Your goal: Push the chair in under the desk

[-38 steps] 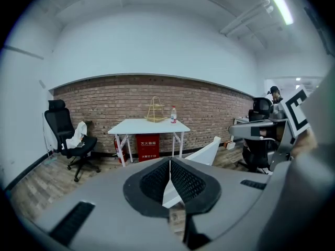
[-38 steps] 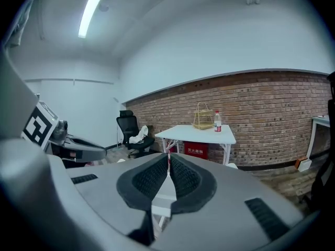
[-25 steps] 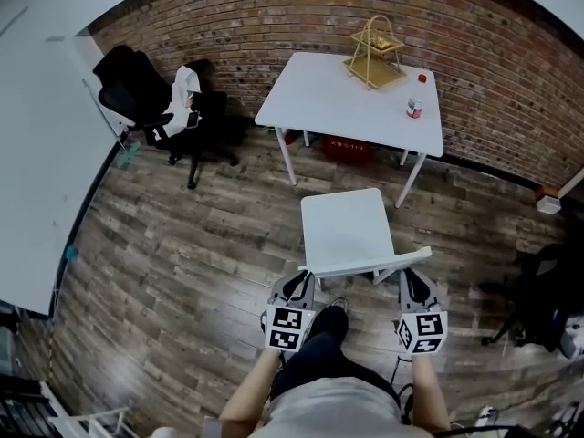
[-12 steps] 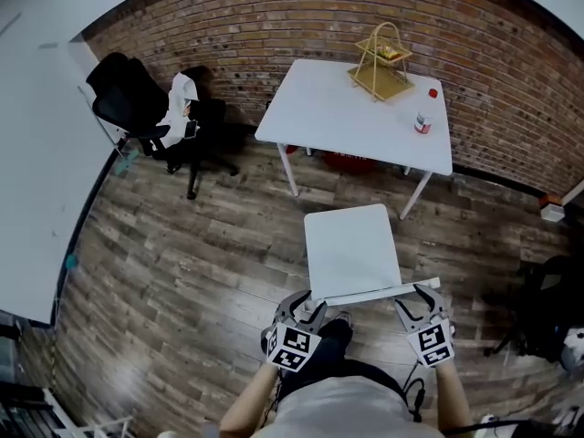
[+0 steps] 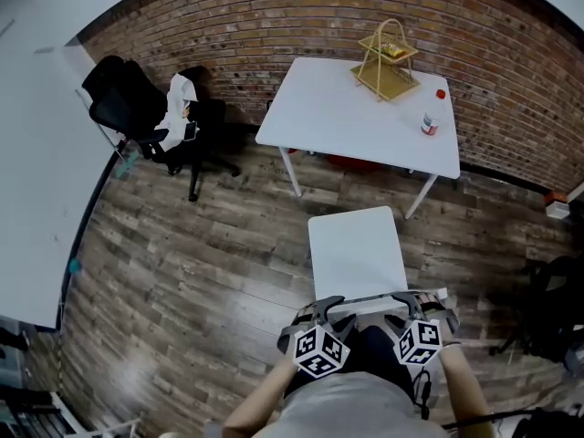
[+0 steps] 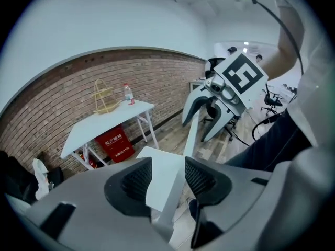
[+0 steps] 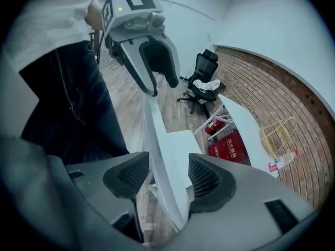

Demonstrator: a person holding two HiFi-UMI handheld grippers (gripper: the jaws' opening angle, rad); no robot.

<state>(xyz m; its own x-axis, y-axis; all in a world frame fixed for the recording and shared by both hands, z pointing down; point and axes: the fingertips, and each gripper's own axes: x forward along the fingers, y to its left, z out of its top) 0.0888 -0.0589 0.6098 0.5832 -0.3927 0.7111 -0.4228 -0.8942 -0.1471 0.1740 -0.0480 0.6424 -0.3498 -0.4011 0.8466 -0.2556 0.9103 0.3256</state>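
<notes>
L gripper (image 5: 327,305), R gripper (image 5: 421,301) jaws just opened; chair (image 5: 356,249) back btwn each.

The left claw (image 5: 319,307) and right claw (image 5: 416,301) are grey moulded shells with curved fingers, their black pads (image 6: 135,179) finely mesh-textured. Each carries a white cube (image 5: 319,352) printed with black square markers; a small green light (image 7: 121,8) glows beside the left one's. The person wears a pale grey shirt (image 5: 351,413) and dark stitched trousers (image 7: 68,103).

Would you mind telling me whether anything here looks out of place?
Only the white chair: it stands out on the floor, short of the desk, not tucked under it. Nothing looks spilled or damaged.
</notes>
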